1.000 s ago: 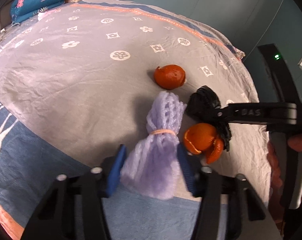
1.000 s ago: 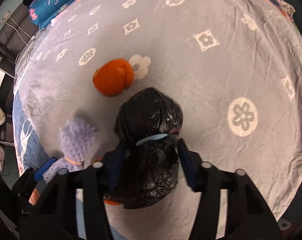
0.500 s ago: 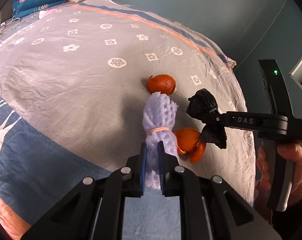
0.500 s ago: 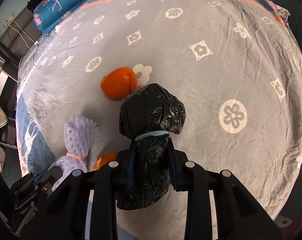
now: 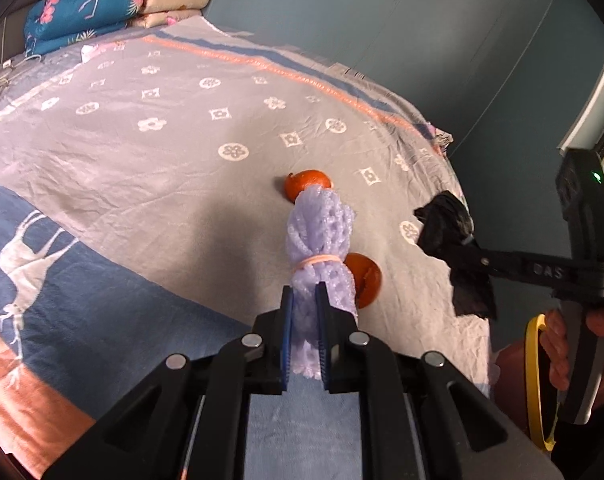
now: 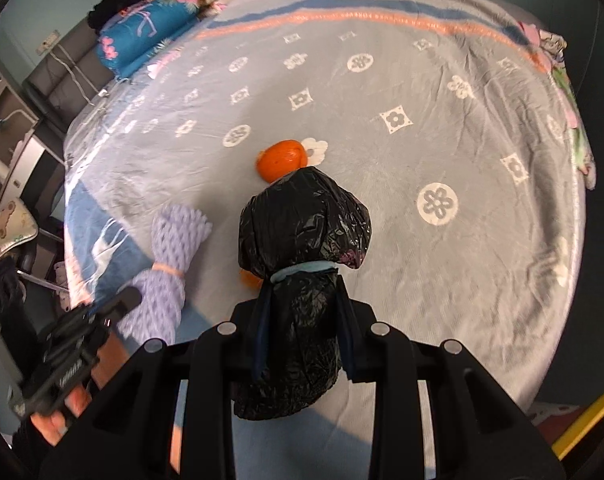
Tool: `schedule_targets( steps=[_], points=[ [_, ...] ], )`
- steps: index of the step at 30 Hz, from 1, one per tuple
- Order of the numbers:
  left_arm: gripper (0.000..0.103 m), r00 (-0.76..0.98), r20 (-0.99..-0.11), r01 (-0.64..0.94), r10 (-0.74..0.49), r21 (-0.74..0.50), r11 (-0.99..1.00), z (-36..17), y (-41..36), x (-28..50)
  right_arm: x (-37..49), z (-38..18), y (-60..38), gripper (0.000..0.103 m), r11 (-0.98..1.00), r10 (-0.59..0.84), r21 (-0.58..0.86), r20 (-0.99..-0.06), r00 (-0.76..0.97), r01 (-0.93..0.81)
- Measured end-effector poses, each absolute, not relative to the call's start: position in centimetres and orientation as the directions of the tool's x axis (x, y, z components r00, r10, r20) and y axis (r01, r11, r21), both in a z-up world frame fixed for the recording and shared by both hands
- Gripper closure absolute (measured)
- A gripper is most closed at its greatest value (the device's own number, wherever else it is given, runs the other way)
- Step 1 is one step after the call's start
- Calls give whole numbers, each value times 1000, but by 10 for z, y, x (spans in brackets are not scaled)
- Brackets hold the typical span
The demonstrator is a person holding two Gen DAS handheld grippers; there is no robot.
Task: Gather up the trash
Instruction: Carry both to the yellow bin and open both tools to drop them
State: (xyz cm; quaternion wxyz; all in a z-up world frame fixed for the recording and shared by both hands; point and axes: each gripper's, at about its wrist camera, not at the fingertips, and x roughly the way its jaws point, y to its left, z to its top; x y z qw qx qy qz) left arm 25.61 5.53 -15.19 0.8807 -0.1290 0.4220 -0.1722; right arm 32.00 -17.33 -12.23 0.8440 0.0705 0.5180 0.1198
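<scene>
Closing finished on both sides within the last second: left hand-held gripper went from straddling the purple foam net bundle with jaws wide to pinching its tail end narrow, pads pressed into the mesh below the rubber band. Same on the right hand-held gripper: jaws came in from wide and now clamp the neck of the tied black plastic bag just under its blue tie. Both bundles now clear of the bedspread, which sits visibly farther below than a second ago, so both picks look secured and lifted together. Left on the bed: two pieces of orange peel, far orange peel just beyond the net's top in the left wrist view, near orange peel half hidden behind the net; in the right wrist view only a sliver of the near one peeks out beside the bag. Reading for the task: two of four trash items in hand, drop-off next, then back for the peels. Yellow-rimmed bin at lower right beside the person's hand is the likely target, though mostly hidden. Risk: foam net gripped by a loose end, could slip if swung.
</scene>
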Motion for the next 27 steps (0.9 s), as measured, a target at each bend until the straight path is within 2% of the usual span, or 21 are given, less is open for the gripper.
schedule_targets(
  steps=[7, 27],
  points=[
    [93, 604, -683, 256, -411, -322, 911, -124, 46, 229, 253, -96, -199, 75, 957, 289, 260, -825, 486, -127],
    [93, 574, -617, 403, -539, -361, 841, -76, -53, 172, 119, -59, -312, 74, 951, 243, 310, -713, 658, -14]
  ],
)
